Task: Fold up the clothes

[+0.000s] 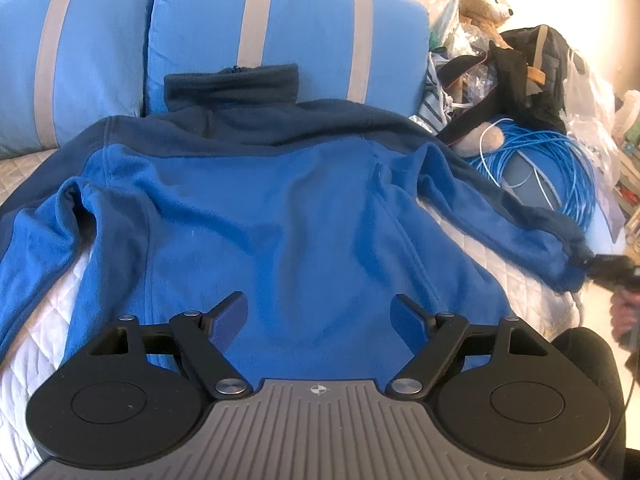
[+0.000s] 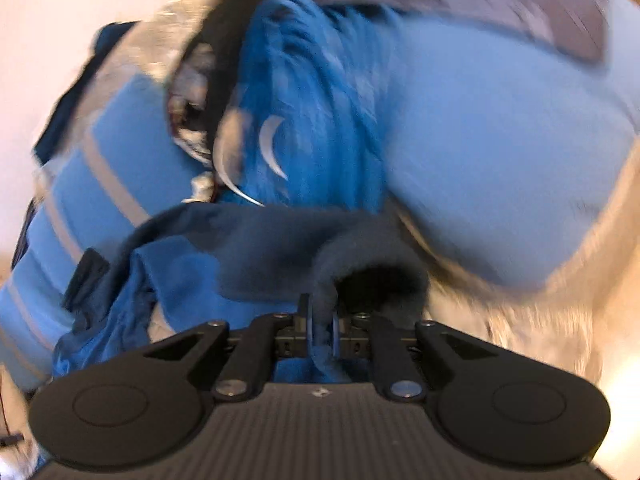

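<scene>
The two-tone blue fleece jacket (image 1: pixel 280 200) lies spread flat, collar at 12 o'clock, on a white quilted bed (image 1: pixel 40 340) before two blue cushions with grey stripes (image 1: pixel 280 32). The left hand-held gripper (image 1: pixel 319 314) hovers over its hem, jaws wide apart, holding nothing. Only this view shows the whole garment, a brown teddy bear (image 1: pixel 486 8) and a coil of blue cable (image 1: pixel 560 168) at 2 o'clock. The blurred right wrist view shows what the left cannot: the right hand-held gripper (image 2: pixel 323 330) clamped tight on the dark navy sleeve cuff (image 2: pixel 360 268).
</scene>
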